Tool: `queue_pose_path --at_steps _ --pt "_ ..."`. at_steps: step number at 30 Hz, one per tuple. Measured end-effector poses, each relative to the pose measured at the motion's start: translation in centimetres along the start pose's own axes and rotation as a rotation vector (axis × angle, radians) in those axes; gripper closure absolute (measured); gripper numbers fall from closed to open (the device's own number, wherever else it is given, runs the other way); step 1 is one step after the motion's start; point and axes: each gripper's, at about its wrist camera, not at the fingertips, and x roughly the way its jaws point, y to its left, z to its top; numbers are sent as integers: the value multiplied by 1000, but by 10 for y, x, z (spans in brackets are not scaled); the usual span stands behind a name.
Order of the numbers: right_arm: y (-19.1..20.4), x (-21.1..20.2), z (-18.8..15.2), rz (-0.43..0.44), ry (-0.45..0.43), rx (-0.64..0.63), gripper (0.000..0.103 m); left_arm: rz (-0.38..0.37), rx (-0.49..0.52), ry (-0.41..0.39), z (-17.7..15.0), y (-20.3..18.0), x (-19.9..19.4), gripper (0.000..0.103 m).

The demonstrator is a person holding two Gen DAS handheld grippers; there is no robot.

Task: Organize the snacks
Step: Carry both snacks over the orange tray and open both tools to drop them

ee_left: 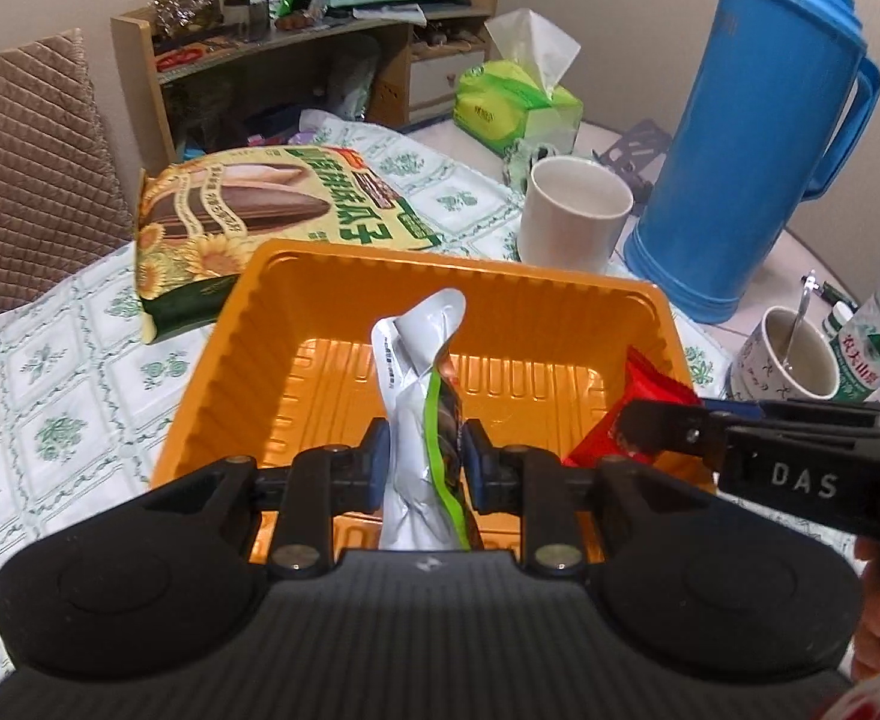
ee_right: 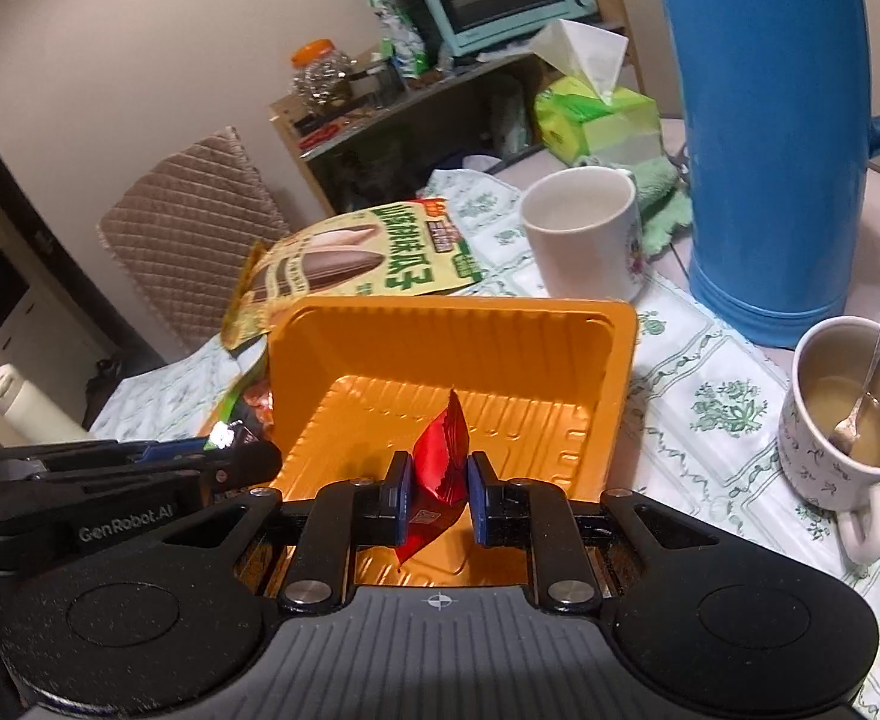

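Both grippers hang over the orange tray (ee_left: pixel 536 300), which fills the middle of each wrist view, and each carries a snack ready to drop in. The left gripper (ee_left: pixel 425 468) is clamped on a silver packet (ee_left: pixel 416 372) with a green edge, held upright at frame centre, its top standing above the tray floor. The right gripper (ee_right: pixel 438 495) is pinched on a red packet (ee_right: pixel 440 462), also upright, low at centre of its own view; in the left view it enters from the lower right, just beside the tray's right wall. The tray floor looks bare, so the sorting is probably at its start. To do this step well, lower each packet until its bottom nears the ribbed floor before letting go, or it may tip over the rim. Release one side at a time, the two claws being close together. Lay the packets flat and side by side to leave room for the seed bag (ee_left: pixel 248 222) lying behind the tray at upper left. Keep clear of the mug (ee_left: pixel 572 210) at upper right.
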Motion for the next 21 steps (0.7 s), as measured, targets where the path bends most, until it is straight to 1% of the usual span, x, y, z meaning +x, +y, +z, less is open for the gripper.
queue_pose_path --at_steps 4,8,15,21 --pt "-5 3 1 -9 1 7 83 -4 0 26 2 -3 14 80" --pt "-7 5 0 -10 6 11 83 -9 3 40 1 -3 20 79" --pt "-7 8 0 -10 10 15 83 4 -2 31 -2 4 17 79" --pt "-1 12 0 -4 24 10 83 5 -30 36 -7 15 10 79"
